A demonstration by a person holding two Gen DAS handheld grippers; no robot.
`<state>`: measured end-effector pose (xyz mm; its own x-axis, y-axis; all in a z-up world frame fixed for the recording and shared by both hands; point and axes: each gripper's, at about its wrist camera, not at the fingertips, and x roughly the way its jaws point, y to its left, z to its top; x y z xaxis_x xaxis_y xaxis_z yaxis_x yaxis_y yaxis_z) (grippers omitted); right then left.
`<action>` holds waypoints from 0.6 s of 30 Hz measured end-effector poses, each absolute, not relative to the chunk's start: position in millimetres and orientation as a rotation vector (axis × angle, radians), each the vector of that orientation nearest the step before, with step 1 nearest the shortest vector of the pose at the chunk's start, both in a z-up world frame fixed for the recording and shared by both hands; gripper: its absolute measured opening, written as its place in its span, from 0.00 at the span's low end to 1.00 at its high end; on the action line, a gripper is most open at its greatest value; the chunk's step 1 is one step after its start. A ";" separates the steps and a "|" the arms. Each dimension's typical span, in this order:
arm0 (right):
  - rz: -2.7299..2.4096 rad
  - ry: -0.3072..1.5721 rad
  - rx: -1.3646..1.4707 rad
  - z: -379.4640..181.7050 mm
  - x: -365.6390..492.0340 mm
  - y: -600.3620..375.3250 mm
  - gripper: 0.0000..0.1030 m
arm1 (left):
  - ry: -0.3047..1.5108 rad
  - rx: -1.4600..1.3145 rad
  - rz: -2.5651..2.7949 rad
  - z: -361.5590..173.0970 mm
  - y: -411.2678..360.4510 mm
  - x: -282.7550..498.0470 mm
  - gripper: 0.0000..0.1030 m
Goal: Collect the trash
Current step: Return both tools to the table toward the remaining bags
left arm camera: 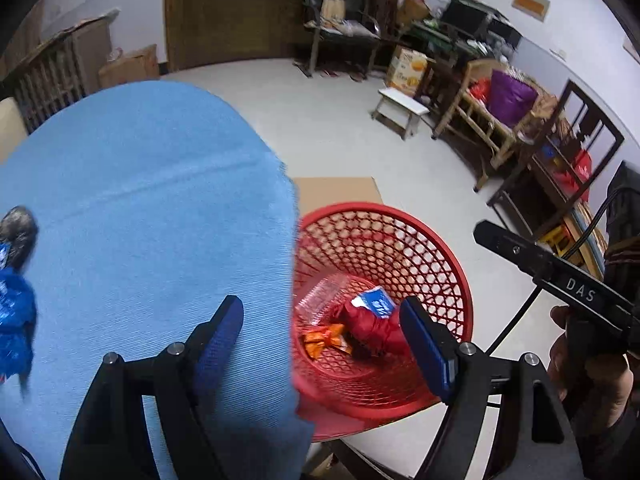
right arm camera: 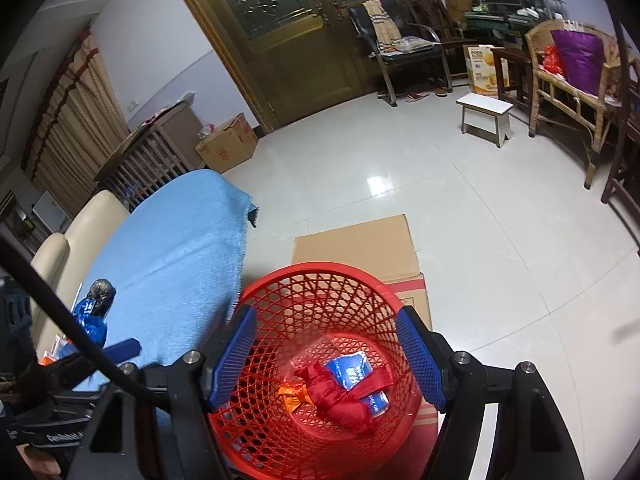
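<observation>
Left gripper (left arm camera: 322, 338): jaws spread wide, nothing between them, hovering over the edge of the blue tablecloth (left arm camera: 152, 208). Right gripper (right arm camera: 326, 354): likewise spread and empty, directly above the red mesh basket (right arm camera: 256, 432). The basket stands on flattened cardboard (right arm camera: 356, 246) beside the table and holds a red wrapper (right arm camera: 340, 398), a blue packet (right arm camera: 352, 370) with illegible print and an orange wrapper (right arm camera: 294, 394). A blue wrapper (left arm camera: 14, 316) lies on the tablecloth. The right gripper's body reads "DAS" (left arm camera: 580, 289).
</observation>
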<state>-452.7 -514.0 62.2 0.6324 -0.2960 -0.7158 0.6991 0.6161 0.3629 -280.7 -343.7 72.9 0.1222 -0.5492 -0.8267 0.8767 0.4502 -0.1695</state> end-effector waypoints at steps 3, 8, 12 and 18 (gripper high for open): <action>-0.605 0.662 0.679 63.0 -446.5 -508.3 0.73 | 0.980 0.357 -1.032 77.0 -318.4 -266.3 0.78; -0.558 0.696 0.657 61.2 -427.2 -494.3 0.73 | 0.983 0.297 -0.907 73.3 -264.9 -239.3 0.78; -0.492 0.725 0.613 66.1 -398.6 -472.8 0.73 | 1.006 0.214 -0.774 65.4 -207.6 -210.2 0.78; -0.353 0.779 0.530 72.1 -345.0 -422.0 0.73 | 1.010 0.096 -0.615 58.7 -129.8 -181.5 0.78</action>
<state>-345.0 -422.0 72.1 0.6639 -0.1064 -0.7402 0.4859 0.8138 0.3188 -181.5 -129.8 58.7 0.3788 -0.4376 -0.8155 0.5241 0.8277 -0.2007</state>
